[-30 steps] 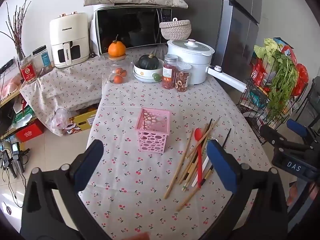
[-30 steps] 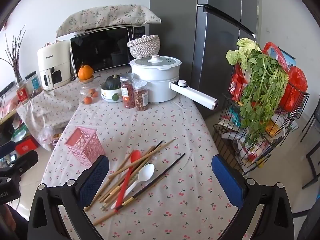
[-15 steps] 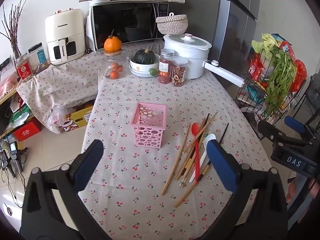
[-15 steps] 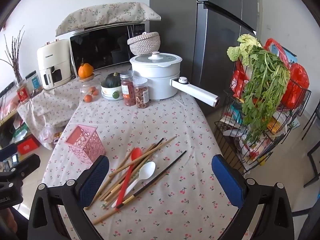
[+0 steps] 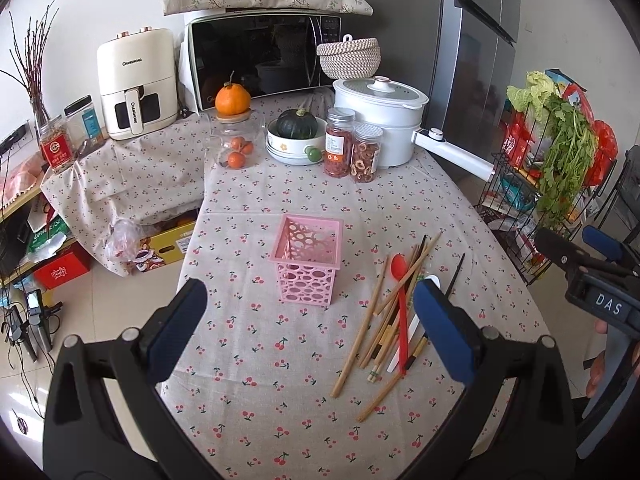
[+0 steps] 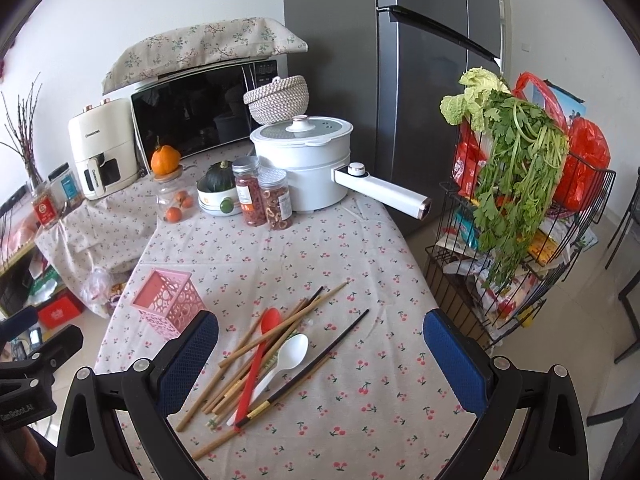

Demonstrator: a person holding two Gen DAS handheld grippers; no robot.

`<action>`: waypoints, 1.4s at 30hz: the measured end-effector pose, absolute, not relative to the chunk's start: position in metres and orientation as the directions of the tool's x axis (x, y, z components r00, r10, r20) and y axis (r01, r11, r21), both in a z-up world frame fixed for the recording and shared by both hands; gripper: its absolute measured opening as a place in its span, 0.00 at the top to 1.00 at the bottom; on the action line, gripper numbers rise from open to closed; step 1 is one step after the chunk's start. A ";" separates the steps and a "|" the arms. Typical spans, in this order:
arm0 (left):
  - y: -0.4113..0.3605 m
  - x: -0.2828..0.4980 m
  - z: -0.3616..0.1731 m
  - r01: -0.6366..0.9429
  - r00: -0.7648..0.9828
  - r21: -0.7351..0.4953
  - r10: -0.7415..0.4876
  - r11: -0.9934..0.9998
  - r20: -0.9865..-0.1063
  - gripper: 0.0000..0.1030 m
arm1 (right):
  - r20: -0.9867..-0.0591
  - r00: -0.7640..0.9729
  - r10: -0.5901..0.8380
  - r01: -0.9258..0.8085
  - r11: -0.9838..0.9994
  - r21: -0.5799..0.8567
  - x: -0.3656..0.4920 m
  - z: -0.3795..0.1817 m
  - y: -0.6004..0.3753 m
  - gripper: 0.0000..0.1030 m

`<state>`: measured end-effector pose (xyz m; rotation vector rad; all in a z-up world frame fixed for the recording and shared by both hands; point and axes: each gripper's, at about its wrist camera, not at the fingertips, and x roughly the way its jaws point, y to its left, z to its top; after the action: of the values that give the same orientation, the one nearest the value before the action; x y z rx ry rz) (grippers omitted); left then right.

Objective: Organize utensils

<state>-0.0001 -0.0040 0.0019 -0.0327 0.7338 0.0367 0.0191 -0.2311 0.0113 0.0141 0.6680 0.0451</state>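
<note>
A pink perforated holder (image 5: 308,264) (image 6: 170,306) stands upright and empty on the cherry-print tablecloth. To its right lies a loose pile of several wooden chopsticks (image 5: 374,314) (image 6: 256,354), a red spoon (image 5: 400,276) (image 6: 262,354), a white spoon (image 6: 286,354) and dark chopsticks (image 6: 320,356). My left gripper (image 5: 308,328) hangs open above the table's near side, in front of the holder, nothing between its fingers. My right gripper (image 6: 320,364) is open too, hovering over the near end of the pile. The right gripper's body shows at the right edge of the left wrist view.
At the table's far end stand a white pot with a long handle (image 6: 312,168), two spice jars (image 5: 352,150), a bowl holding a squash (image 5: 296,136) and a glass jar of oranges (image 5: 234,140). A wire rack of greens (image 6: 516,208) stands right of the table.
Both views have shifted slightly: the table and utensils sit a little lower and nearer in the frames. Both grippers stay open; nothing on the table has moved.
</note>
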 end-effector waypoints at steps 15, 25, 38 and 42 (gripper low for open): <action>-0.006 0.000 0.000 -0.040 0.748 -0.006 0.026 0.999 -0.663 0.01 | -0.604 0.796 0.028 -0.038 0.999 -0.005 0.021 0.015 -0.229 0.00; -0.007 -0.001 -0.001 -0.036 0.745 -0.006 0.023 0.999 -0.666 0.01 | -0.609 0.793 0.032 -0.041 0.999 0.000 0.021 0.014 -0.229 0.00; -0.009 -0.002 -0.003 -0.023 0.744 -0.009 0.011 1.000 -0.668 0.01 | -0.617 0.786 0.037 -0.045 0.999 0.002 0.021 0.011 -0.229 0.00; -0.009 -0.002 -0.002 -0.017 0.743 -0.009 0.006 1.000 -0.670 0.01 | -0.618 0.785 0.037 -0.046 0.999 0.002 0.021 0.010 -0.229 0.00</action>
<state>-0.0017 -0.0088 -0.0025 -0.0151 0.7337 0.0125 0.0211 -0.2292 0.0103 -0.0129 0.6667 0.0447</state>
